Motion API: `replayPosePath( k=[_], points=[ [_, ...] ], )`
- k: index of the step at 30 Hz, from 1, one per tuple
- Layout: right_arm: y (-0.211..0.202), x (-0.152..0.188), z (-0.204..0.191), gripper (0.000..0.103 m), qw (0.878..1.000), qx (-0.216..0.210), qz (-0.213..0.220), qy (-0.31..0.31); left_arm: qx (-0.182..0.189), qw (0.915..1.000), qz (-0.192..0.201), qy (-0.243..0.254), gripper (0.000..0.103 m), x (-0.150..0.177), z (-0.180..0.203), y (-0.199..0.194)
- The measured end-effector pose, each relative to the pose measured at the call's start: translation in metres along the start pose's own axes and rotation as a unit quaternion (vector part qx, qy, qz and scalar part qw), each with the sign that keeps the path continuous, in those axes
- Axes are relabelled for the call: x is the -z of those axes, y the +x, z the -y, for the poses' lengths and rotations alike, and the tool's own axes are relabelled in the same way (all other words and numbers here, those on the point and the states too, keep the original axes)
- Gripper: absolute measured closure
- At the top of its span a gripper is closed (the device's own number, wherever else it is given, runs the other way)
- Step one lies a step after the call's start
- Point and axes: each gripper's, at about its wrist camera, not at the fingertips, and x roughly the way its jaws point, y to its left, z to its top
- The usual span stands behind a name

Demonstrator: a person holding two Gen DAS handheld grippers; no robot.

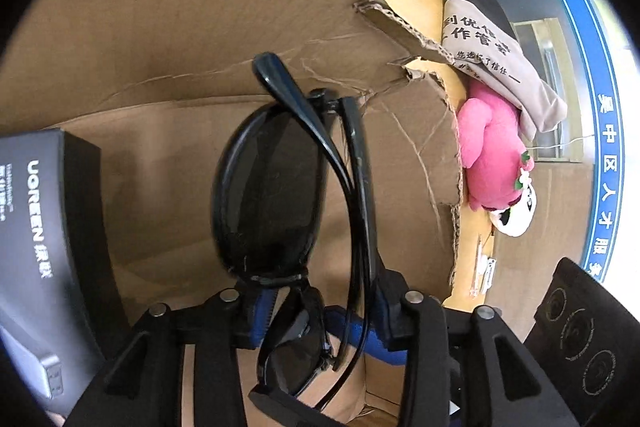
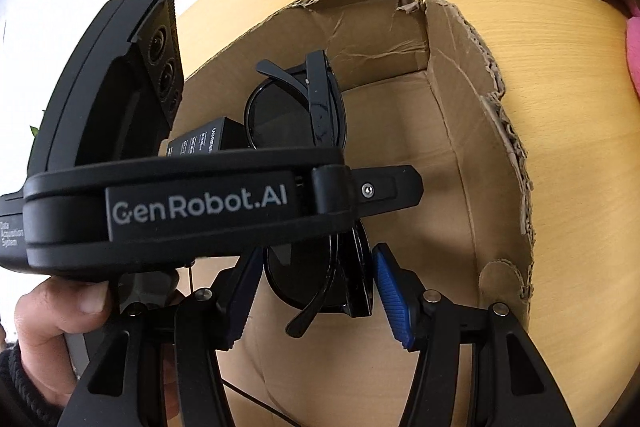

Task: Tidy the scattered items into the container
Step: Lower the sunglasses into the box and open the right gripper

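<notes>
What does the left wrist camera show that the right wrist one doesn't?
Left wrist only: the whole pink plush toy beside the box, and the left gripper shut on the sunglasses.

Right wrist only: the person's hand and the open right gripper.

Both: the sunglasses, the torn cardboard box, the black carton inside it, the printed cloth bag.

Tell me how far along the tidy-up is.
Done: the UGREEN box sits inside the carton. In hand: the left gripper holds folded sunglasses over the carton; the right gripper is open. Left: a pink plush and bag outside.
</notes>
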Motion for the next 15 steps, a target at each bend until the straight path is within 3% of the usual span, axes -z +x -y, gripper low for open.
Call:
replayPosePath(
  k=[4,11,15],
  points=[
    [-0.005,0.001,0.0,0.038,1.0,0.01,-0.004,0.0,-0.013,0.9999,-0.001,0.01,0.055,0.004,0.002,-0.006],
    [-0.031,0.003,-0.005,0.014,0.998,0.052,0.009,-0.018,-0.017,0.9995,0.015,0.021,0.054,0.015,0.011,-0.026],
    [-0.056,0.009,-0.013,0.012,0.996,0.074,0.022,-0.046,-0.024,0.9975,0.048,0.045,0.054,0.031,0.027,-0.054]
  ],
)
